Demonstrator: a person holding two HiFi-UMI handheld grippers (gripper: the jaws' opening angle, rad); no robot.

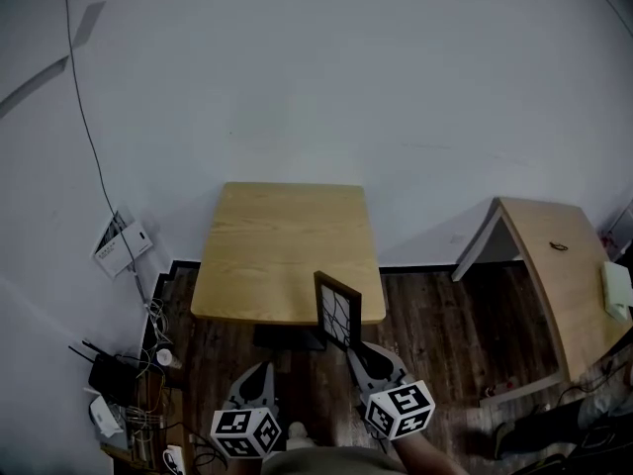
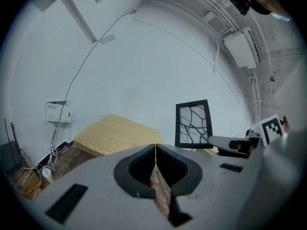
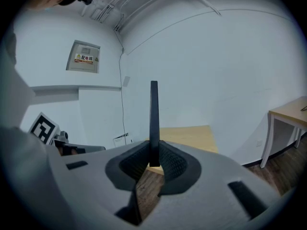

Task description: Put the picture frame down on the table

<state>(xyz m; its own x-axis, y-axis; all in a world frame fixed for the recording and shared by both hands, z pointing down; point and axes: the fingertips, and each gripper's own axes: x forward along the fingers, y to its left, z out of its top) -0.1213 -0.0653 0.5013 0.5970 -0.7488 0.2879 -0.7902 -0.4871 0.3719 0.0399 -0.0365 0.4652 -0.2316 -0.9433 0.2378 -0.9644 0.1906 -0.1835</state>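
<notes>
— Between the jaws of the right gripper, what is there?
— The picture frame, upright and edge-on from there, its lower edge pinched by both pads.
— Where is it against the table?
— From the head view it stands at the near right edge of the light wooden table. Whether it touches the top, I cannot tell.
— The left gripper?
— Jaws pressed together on nothing, low beside the right one, over the dark plank floor.
— Around them?
— A second table stands well apart on the right, and cables lie by the wall on the left.
</notes>
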